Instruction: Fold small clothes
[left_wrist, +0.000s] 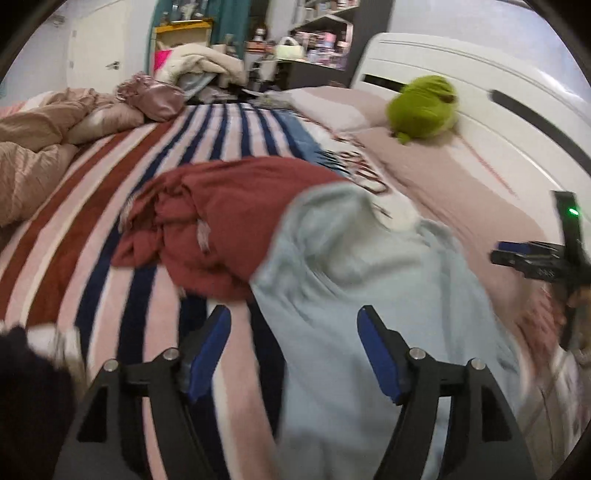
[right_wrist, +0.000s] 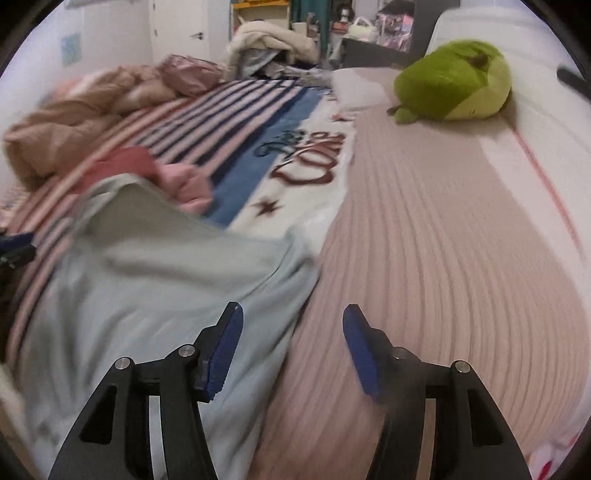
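A pale blue garment (left_wrist: 369, 280) lies crumpled on the bed, overlapping a dark red garment (left_wrist: 229, 214) to its left. My left gripper (left_wrist: 295, 326) hangs open above the blue garment's left edge, with nothing pinched between its blue pads. At the far right of the left wrist view the right gripper (left_wrist: 524, 258) shows side-on. In the right wrist view the blue garment (right_wrist: 166, 277) spreads to the left and the red garment (right_wrist: 147, 166) lies behind it. My right gripper (right_wrist: 291, 317) stands open over the blue garment's right edge, holding nothing. The picture is motion-blurred.
The bed carries a striped blanket (left_wrist: 122, 229) and a pink ribbed cover (right_wrist: 443, 258). A green plush toy (right_wrist: 454, 81) rests by the white headboard (left_wrist: 461, 74). A beige duvet (left_wrist: 33, 140) and a pink bag (left_wrist: 155, 96) sit at the far left. A dark item (left_wrist: 26, 387) lies near left.
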